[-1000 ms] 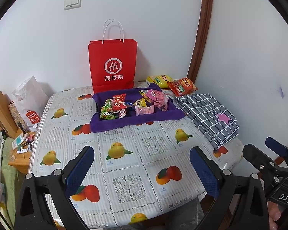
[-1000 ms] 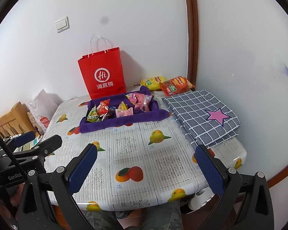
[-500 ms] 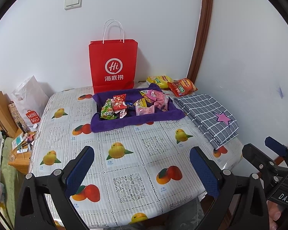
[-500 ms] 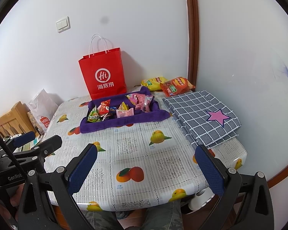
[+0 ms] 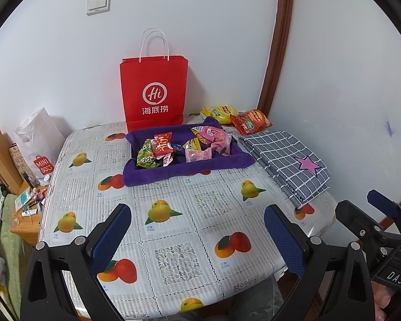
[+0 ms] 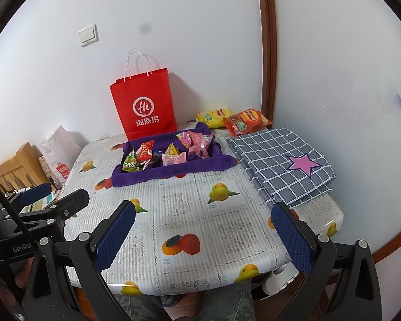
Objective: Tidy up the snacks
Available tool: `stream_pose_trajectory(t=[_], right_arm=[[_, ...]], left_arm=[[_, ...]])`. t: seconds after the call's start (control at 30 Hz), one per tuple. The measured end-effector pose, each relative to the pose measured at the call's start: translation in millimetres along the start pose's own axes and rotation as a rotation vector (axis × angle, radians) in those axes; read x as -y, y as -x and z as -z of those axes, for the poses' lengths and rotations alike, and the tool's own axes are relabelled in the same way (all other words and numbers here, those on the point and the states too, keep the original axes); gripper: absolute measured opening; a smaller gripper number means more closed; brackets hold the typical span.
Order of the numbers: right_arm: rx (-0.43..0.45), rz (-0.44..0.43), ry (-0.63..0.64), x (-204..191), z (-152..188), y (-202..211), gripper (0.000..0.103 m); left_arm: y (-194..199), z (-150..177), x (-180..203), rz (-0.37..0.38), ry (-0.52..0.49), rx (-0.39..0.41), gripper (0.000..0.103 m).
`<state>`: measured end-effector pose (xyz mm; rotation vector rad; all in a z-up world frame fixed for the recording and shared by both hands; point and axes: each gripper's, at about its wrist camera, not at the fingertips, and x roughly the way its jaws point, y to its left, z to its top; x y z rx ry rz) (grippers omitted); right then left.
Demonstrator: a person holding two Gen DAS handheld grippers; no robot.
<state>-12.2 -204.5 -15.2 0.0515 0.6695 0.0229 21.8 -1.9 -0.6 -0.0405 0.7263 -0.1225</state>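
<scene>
Both tools, left tool (image 5: 197,230) and right tool (image 6: 203,227), hang with jaws wide apart, empty, over the fruit-print surface (image 5: 189,214). The crinkly snack packets (image 5: 179,148) sit heaped in the purple cloth tray (image 5: 187,168) far back. Risk: slippery wrappers squirting free, soft tray dragging.

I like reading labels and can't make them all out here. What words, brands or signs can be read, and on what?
"Hi" in a circle, with "海底捞" below: red paper bag.
"MINI SO": white plastic bag beside the table.
"DAS": right gripper's body, seen from the left wrist view.
"GenRo", cut off: left gripper's body, seen from the right wrist view.
Print on the snack packets in the purple tray, both chip bags and tablecloth captions: too small to read.
</scene>
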Motion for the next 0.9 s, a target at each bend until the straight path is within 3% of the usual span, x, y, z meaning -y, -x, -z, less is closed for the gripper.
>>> stream_pose_trajectory(t=[0.9], right_arm=[[-0.001,-0.011,0.008,-2.7,0.0,-17.8,0.101]], left_arm=[[-16.7,-3.9,-8.0,0.010,0.009,0.006,0.101]])
